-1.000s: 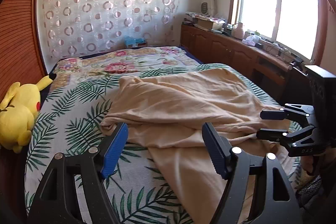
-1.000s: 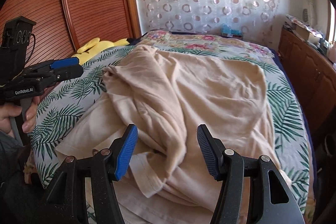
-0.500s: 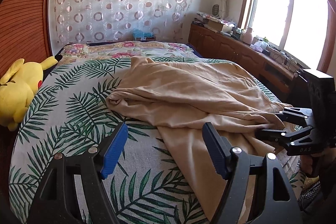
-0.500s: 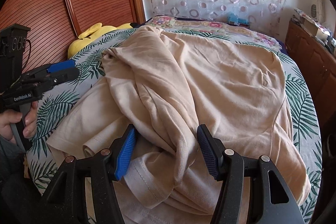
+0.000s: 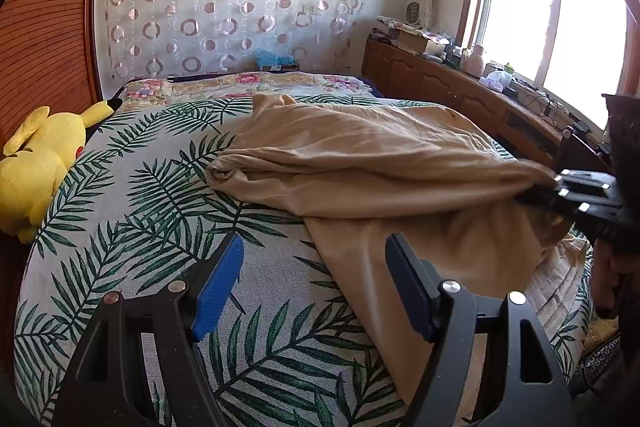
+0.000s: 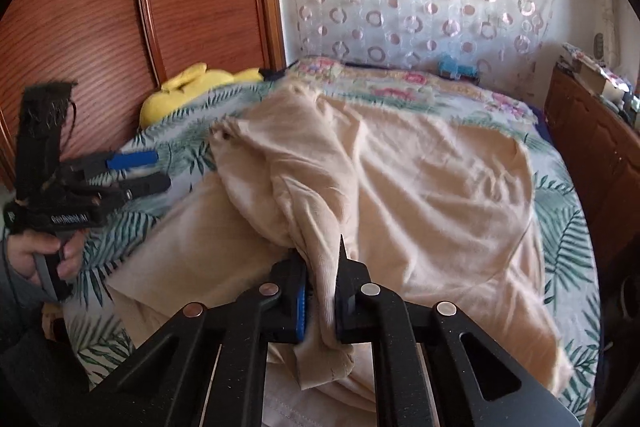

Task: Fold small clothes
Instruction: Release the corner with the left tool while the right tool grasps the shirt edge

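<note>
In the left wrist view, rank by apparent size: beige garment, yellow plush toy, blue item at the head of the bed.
Largest to smallest, as they look:
1. beige garment
2. yellow plush toy
3. blue item
The blue item lies farthest from the camera, so its true size against the toy is unsure.
</note>
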Available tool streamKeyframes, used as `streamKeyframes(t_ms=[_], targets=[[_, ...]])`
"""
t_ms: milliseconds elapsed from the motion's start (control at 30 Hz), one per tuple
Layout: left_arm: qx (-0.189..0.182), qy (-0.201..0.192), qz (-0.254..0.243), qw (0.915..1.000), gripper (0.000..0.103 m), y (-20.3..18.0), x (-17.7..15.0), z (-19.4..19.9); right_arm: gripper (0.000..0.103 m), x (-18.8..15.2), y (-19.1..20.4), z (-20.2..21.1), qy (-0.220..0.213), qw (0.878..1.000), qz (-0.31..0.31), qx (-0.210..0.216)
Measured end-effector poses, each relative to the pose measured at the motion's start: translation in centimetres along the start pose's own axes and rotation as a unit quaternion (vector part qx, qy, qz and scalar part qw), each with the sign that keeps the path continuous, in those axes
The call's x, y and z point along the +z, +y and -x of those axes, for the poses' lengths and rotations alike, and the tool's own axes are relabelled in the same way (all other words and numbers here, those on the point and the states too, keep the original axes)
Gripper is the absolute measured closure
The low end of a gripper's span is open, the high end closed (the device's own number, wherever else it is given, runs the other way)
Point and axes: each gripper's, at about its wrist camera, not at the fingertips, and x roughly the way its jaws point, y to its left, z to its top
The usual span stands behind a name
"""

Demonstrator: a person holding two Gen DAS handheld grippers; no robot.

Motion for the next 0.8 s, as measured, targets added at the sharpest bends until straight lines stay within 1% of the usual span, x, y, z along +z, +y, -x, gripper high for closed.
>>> streamKeyframes(t_ms=[133,200,267,400,533,667,800], targets=[[-0.001,0.000,0.003,1.0000,0.029,0.2,-0.1,0.0,0.094,0.6,-1.1,3.6,-0.039,0.999,-0.010,-0.015],[0.000,0.000,0.003,1.0000,0.029,0.3,-0.1,0.1,0.094,0.0,-1.8,5.2,-0.047,0.998,-0.016,-0.027],[0.000,0.001,0.003,1.0000,0.029,0.4,0.0,0.1,0.094,-0.7,-2.8,6.3,-0.047,0.998,-0.025,-0.036],[0.003,0.002,0.001,1.0000,0.029,0.4,0.0,0.1,0.094,-3.4,-4.8,7.3,-0.027,0.996,-0.052,-0.063],[0.008,0.001,-0.008,0.9999,0.029,0.0,0.2,0.1,0.094,-5.9,-5.8,7.2,0.003,0.995,-0.078,-0.064],[0.009,-0.003,-0.015,0.9998,0.029,-0.5,0.7,0.3,0.094,-6.8,-5.5,6.2,0.031,0.994,-0.073,-0.070],[0.010,-0.009,-0.022,0.9997,0.029,-0.9,1.4,0.7,0.094,-6.5,-4.9,5.9,0.040,0.994,-0.064,-0.074]])
